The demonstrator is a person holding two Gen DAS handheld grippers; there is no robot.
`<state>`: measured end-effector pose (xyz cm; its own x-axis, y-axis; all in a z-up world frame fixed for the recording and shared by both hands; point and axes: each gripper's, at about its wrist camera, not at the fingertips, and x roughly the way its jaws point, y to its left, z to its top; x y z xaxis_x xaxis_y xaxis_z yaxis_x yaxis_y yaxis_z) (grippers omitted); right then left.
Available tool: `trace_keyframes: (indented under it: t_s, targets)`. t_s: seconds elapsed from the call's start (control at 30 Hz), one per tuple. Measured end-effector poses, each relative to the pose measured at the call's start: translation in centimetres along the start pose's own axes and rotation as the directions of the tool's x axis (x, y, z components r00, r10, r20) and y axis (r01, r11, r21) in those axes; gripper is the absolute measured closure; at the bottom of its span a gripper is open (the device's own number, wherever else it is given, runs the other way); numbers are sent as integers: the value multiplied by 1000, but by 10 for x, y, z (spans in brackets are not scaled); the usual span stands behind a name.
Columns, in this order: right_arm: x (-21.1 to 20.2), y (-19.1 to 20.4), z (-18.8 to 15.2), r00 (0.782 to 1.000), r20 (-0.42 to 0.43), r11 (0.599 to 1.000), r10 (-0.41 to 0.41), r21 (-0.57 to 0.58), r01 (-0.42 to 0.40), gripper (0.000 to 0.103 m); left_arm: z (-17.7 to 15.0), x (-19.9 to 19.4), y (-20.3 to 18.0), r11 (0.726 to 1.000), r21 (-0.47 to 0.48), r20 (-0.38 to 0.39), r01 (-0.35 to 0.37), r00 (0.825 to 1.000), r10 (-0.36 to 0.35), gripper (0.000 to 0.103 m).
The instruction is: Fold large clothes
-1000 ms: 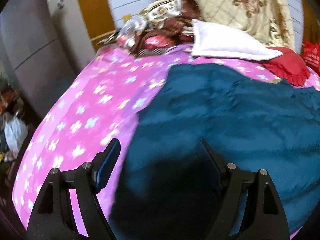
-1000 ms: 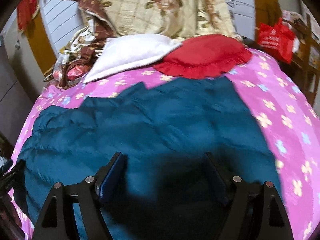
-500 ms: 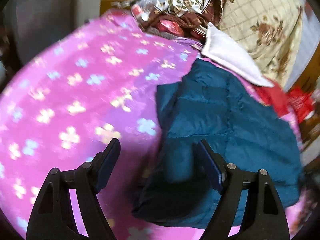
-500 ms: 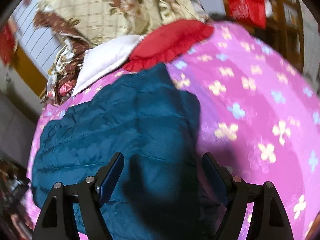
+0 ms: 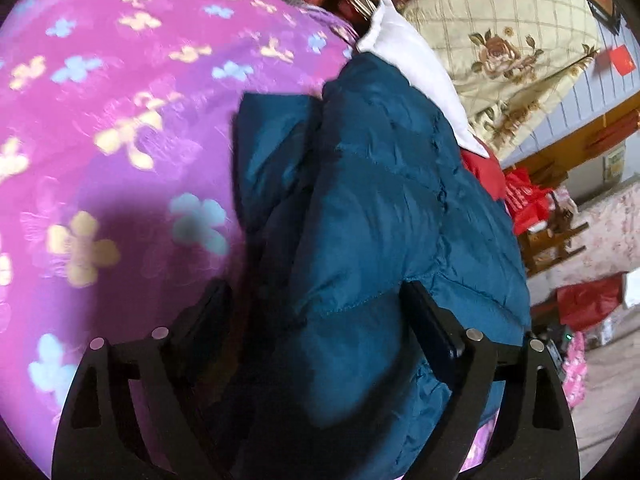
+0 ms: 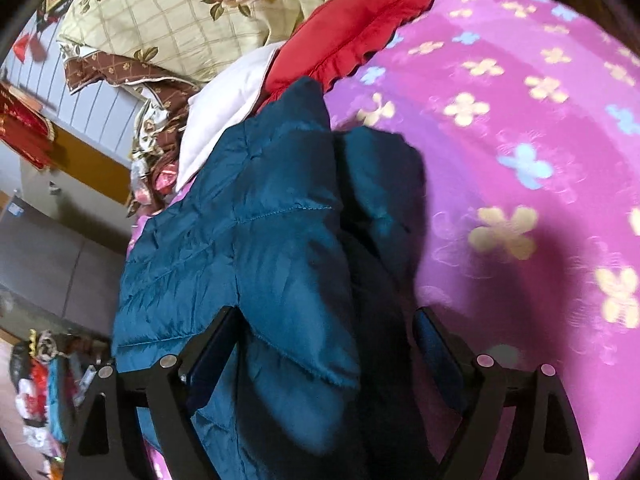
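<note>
The left gripper (image 5: 316, 308) stood wide, its fingers straddling a puffed edge of the teal quilted jacket (image 5: 380, 200). The right gripper (image 6: 326, 328) was equally wide around the opposite edge. The jacket lay on the pink flowered bedspread (image 6: 520, 120).

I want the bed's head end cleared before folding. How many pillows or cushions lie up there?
2: a white pillow beyond the teal jacket's far edge, and a red frilled cushion beside it. The bedding heap behind may hide more.
</note>
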<state>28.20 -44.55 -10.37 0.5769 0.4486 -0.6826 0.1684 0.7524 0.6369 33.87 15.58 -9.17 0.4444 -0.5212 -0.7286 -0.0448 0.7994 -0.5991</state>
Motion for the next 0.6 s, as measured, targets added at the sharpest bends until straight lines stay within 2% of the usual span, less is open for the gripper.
trace_keyframes:
  t_s: [0.07, 0.17, 0.2, 0.23, 0.27, 0.33, 0.37, 0.43, 0.6]
  targets:
    - [5, -2, 1, 1000, -10, 1000, 22, 13, -22, 16, -1, 5, -1, 999, -1, -29, 42, 999, -42, 15]
    - [10, 2, 0, 999, -13, 999, 52, 4, -52, 17, -3, 9, -10, 999, 34, -46, 23, 999, -22, 16]
    - [12, 3, -2, 997, -22, 998, 70, 9, -70, 28, -5, 9, -17, 999, 53, -36, -7, 999, 9, 18]
    - [12, 3, -3, 996, -26, 996, 84, 18, -84, 38, -8, 8, -23, 997, 73, -28, -40, 999, 42, 30]
    - [11, 5, -5, 996, -19, 996, 89, 24, -88, 41, -11, 5, -26, 995, 85, -20, -55, 998, 57, 43]
    - [6, 9, -8, 995, -10, 995, 99, 29, -98, 55, -17, -3, -41, 988, 113, 12, -107, 994, 106, 57]
    - [4, 12, -10, 995, -7, 994, 102, 32, -102, 57, -20, -7, -48, 983, 126, 24, -132, 991, 130, 63]
    - [-1, 15, -13, 994, -3, 994, 106, 37, -106, 64, -26, -14, -55, 977, 138, 33, -165, 986, 162, 68]
    - [-15, 17, -32, 994, -16, 994, 106, 35, -106, 66, -44, -31, -55, 973, 142, 27, -185, 983, 183, 70]
